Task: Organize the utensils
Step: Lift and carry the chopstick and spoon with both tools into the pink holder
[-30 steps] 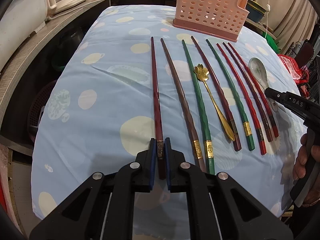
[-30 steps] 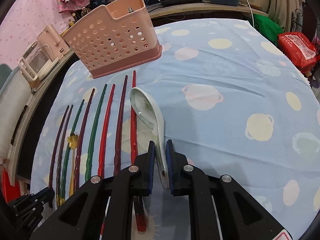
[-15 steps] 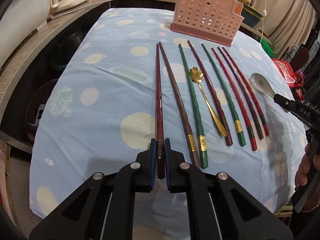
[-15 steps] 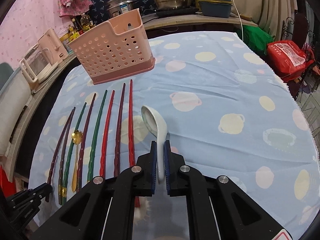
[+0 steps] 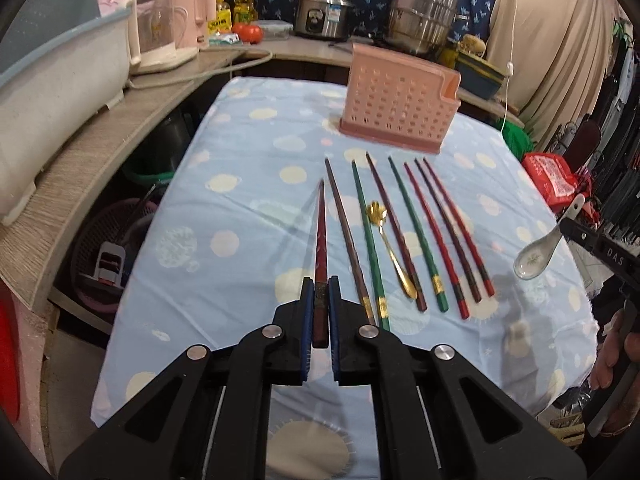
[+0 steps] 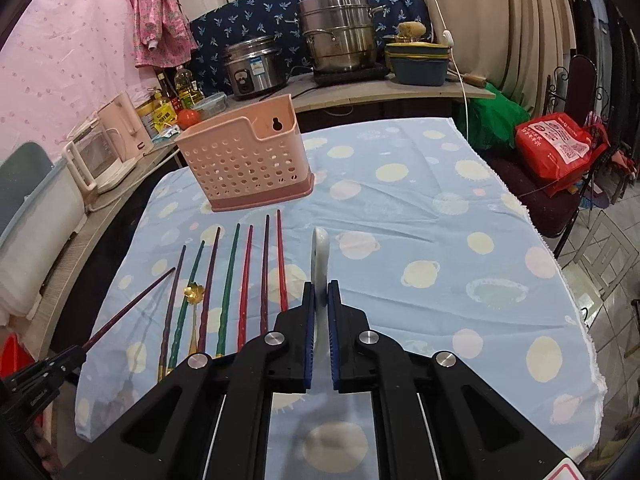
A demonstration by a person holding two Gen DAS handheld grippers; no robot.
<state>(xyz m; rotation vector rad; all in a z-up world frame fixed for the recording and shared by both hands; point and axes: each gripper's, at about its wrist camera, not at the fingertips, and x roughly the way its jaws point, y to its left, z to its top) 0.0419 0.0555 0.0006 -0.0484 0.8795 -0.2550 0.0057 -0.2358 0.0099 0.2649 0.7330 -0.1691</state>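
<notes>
Left gripper (image 5: 320, 300) jaws clamp a dark-red chopstick (image 5: 320, 240); right gripper (image 6: 320, 300) jaws apparently pinch the white spoon (image 6: 320, 256).

Dark red chopstick (image 5: 320, 240) held off the counter in left claw (image 5: 320, 300), tip fwd. White ceramic spoon (image 5: 544, 246) lifted in right claw (image 6: 319, 300). 7 chopsticks (image 5: 416, 232) + gold spoon (image 5: 390, 248) lie parallel before pink perforated basket (image 5: 396, 98).

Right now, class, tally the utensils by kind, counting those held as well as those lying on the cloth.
Chopsticks: 8
Spoons: 2 (gold spoon, white spoon)
Total: 10
</notes>
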